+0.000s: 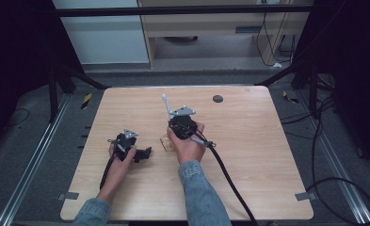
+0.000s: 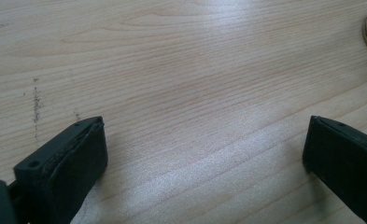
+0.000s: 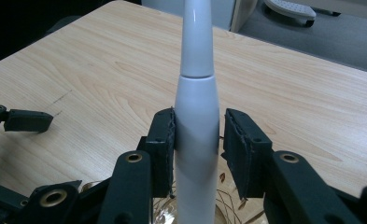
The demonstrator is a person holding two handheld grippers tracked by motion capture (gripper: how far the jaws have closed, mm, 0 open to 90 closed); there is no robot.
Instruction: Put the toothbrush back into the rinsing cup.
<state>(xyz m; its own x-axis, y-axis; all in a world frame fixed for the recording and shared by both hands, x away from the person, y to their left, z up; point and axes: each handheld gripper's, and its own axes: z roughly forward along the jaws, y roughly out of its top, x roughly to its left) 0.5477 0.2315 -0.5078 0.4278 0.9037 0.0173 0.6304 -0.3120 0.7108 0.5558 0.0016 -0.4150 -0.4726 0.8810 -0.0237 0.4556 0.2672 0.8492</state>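
Table (image 1: 248, 155): pale wood-grain top, bare apart from a small dark disc (image 1: 217, 99) far ahead of the right gripper (image 1: 166, 101). Faint scuff marks in the grain ahead of the left gripper (image 2: 204, 154) in its own view. Grey floor around the table, metal rails on both sides, cables trailing to the right, pale cabinets at the back.

Right gripper sits mid-table, pointed away from the person. Its jaws are narrow around a white toothbrush (image 3: 197, 116). The left pad touches the handle; on the right side I see a thin gap, so I can't tell if the clamp is firm or just loosening. The toothbrush rises from between the jaws and tapers toward its neck, tilted up and away. Its lower end goes into a clear cup (image 3: 204, 210) directly below the jaws, which has thin gold line patterning. My read: the toothbrush is being stood in the cup, with the grip kept low on the thick part of the handle so the long neck doesn't swing.

Left gripper rests on the table to the left of the right one, near the cup but apart from it. Jaws are wide with nothing between them. The cup rim shows at the far right edge of its view. It looks parked, close enough to steady the cup if it tips.
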